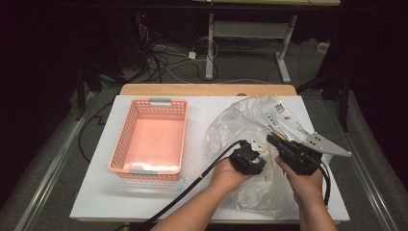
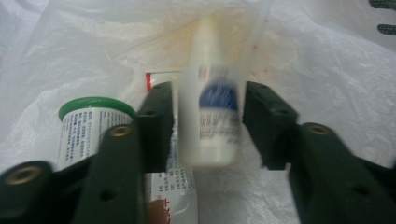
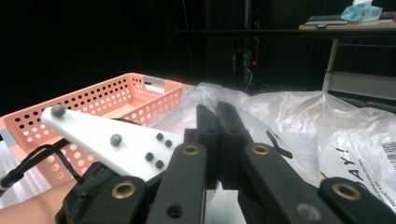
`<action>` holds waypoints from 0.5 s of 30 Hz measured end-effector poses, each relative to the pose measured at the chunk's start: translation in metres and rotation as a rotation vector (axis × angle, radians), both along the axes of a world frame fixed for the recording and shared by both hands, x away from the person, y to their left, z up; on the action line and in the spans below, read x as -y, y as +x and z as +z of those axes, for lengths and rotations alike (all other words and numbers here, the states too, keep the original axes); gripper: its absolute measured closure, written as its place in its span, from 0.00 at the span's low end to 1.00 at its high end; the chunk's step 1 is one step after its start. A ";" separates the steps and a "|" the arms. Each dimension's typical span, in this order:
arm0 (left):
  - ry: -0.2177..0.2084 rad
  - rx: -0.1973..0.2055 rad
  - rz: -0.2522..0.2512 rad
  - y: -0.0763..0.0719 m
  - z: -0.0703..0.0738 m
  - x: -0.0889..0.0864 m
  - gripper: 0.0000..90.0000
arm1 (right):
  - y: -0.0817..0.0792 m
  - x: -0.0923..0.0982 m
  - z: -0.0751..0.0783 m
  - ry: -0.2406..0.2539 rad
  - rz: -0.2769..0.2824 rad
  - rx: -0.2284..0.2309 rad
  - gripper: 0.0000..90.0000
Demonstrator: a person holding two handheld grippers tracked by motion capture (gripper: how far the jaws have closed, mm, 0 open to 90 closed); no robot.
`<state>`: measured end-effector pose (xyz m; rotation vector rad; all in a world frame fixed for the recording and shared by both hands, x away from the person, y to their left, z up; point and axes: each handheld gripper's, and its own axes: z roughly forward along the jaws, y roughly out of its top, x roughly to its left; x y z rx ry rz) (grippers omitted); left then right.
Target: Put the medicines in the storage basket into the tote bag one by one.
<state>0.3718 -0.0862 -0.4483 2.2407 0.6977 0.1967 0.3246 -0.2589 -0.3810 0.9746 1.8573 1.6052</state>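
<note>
Black, matte jaws of the left gripper point(image 2: 208, 126) stand on either side of a small white plastic bottle point(image 2: 211, 112), a smooth cylinder with a narrower neck and a blue-printed label. Its image is blurred; the jaws are spread part way with a thin gap showing on each side, so the pads do not press on it. Just beside the bottle, at the outside of one jaw, lies a second white container with a round green rim point(image 2: 91, 128) and fine black print. A flat, glossy sachet with red characters point(image 2: 173, 205) lies under the bottle, nearer the camera. All three rest on the thin, crinkled, translucent plastic bag point(image 1: 250, 120).

Seen from above, the bag spreads over the white table point(image 1: 91, 202), and both hands work at its near part, the left gripper point(image 1: 248, 161) touching the film. The right gripper point(image 1: 275, 140) has its jaws pressed together on a fold of the bag and holds it up; its grey three-cornered plate sticks out to the side. Well apart from the bag, on the left-hand side, stands a pink perforated plastic basket point(image 1: 126, 130), rectangular with grey handle strips.
</note>
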 end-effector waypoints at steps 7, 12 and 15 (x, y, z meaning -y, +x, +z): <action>-0.061 0.010 -0.041 -0.019 0.013 -0.027 0.46 | 0.000 -0.001 0.000 -0.003 0.004 -0.001 1.00; -0.096 0.008 -0.053 -0.035 0.016 -0.058 0.40 | -0.001 -0.003 0.000 -0.009 0.003 0.000 1.00; -0.090 0.030 -0.054 -0.048 0.014 -0.077 0.40 | -0.001 -0.004 0.000 -0.015 0.004 0.002 1.00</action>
